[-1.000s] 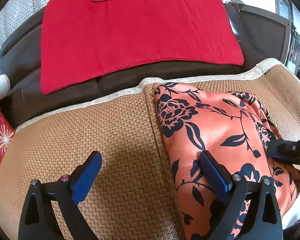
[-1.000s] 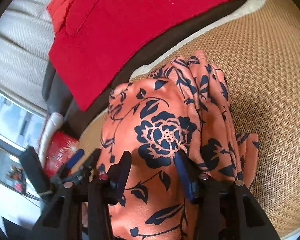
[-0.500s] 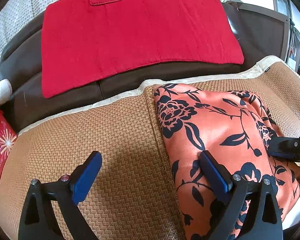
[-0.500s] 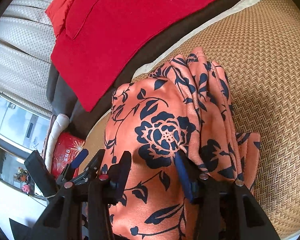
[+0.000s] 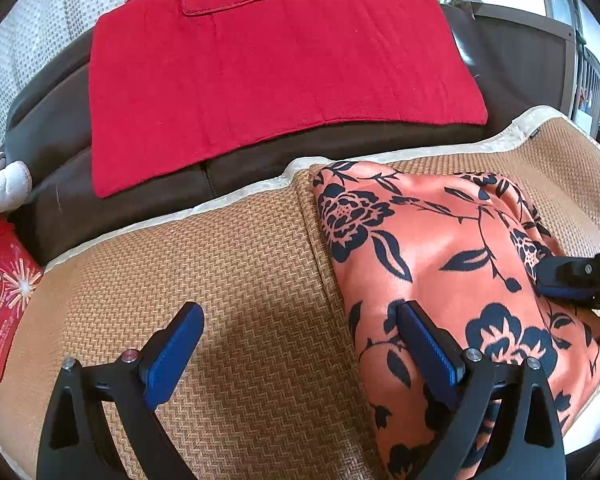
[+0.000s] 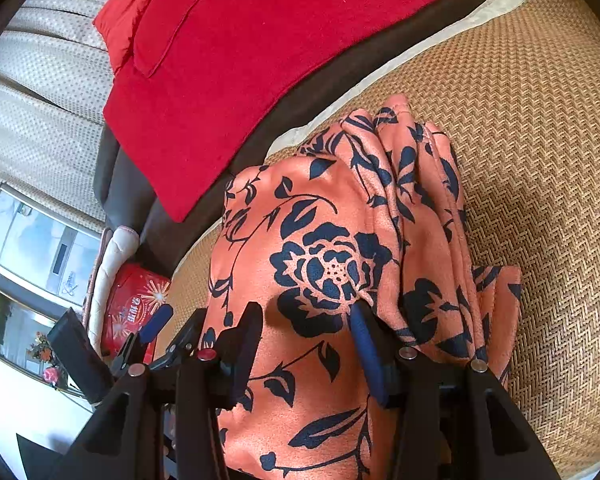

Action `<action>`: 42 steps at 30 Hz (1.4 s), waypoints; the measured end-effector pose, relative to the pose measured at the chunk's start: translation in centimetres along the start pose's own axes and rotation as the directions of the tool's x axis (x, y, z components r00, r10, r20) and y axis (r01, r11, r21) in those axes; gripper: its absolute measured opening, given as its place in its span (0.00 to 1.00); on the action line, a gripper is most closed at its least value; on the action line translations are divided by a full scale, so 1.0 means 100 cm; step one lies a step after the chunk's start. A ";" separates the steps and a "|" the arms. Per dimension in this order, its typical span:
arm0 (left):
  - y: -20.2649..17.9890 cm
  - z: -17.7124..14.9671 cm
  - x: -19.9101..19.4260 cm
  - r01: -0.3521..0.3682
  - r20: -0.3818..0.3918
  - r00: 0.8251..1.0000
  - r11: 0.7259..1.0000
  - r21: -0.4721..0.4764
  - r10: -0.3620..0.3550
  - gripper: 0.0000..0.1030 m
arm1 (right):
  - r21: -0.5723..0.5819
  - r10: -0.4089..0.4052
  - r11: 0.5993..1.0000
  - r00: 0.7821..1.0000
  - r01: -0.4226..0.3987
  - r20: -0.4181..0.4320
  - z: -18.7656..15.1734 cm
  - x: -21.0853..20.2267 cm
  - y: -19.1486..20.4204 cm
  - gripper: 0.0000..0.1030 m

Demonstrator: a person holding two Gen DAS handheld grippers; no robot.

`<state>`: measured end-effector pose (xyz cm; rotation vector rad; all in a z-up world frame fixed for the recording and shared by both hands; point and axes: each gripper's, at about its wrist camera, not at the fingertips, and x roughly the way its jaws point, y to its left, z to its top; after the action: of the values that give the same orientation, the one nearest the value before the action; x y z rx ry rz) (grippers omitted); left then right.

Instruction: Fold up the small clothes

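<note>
The folded floral garment (image 5: 440,264) lies on the woven mat (image 5: 240,280), long axis running away from both grippers. The right gripper (image 6: 306,320) hovers over its near end, jaws half open, gripping nothing; the left gripper (image 5: 300,328) gapes wide, straddling its left edge.

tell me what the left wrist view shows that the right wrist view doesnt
Only the left wrist view shows the folded floral garment whole, with its smooth folded left edge, and the left gripper wide open over the woven mat.

Only the right wrist view shows the garment's stacked layers on its right side and a glass cabinet.

Both show the red cloth, the red packet and the right gripper.
</note>
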<state>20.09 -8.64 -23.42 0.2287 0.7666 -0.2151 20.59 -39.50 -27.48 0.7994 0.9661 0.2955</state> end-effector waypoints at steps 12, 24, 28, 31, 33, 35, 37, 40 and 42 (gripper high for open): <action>0.002 -0.019 -0.017 -0.019 -0.001 1.000 1.000 0.006 0.019 0.95 | -0.011 -0.002 1.000 1.000 0.002 0.013 -0.001 0.001 0.000 0.49; 0.003 -0.020 -0.015 -0.007 -0.006 1.000 1.000 0.011 0.007 0.95 | -0.059 0.014 0.998 0.997 -0.010 0.072 0.011 -0.006 0.029 0.50; 0.004 -0.019 -0.011 0.004 -0.001 1.000 1.000 0.031 -0.004 0.95 | -0.103 0.022 0.995 0.996 -0.014 0.081 0.027 0.010 0.051 0.50; 0.006 -0.019 -0.011 0.014 0.006 1.000 0.999 0.042 -0.014 0.95 | -0.021 -0.063 0.998 0.998 0.063 0.013 0.036 0.047 0.042 0.57; 0.008 -0.021 -0.010 0.018 0.009 1.000 0.999 0.048 -0.019 0.95 | -0.004 -0.103 0.995 0.995 0.103 -0.017 0.041 0.066 0.035 0.57; 0.011 -0.021 -0.009 0.027 0.004 1.000 0.999 0.046 -0.027 0.95 | -0.034 -0.118 0.992 0.993 0.119 0.013 0.049 0.063 0.047 0.58; 0.013 -0.022 -0.009 0.033 0.004 0.999 0.998 0.047 -0.034 0.95 | -0.071 -0.080 0.994 0.995 0.083 0.054 0.057 0.062 0.061 0.58; 0.014 -0.022 -0.009 0.034 0.007 0.999 0.998 0.059 -0.034 0.95 | -0.115 0.001 0.993 0.999 0.004 0.038 0.062 0.077 0.078 0.58; 0.013 -0.023 -0.008 0.033 0.010 0.999 0.997 0.070 -0.034 0.95 | -0.139 0.036 0.990 0.999 -0.035 0.002 0.060 0.096 0.087 0.58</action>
<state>18.39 -6.64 -24.27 0.2808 0.7527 -0.2748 31.84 -31.07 -25.27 0.6904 0.9177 0.3876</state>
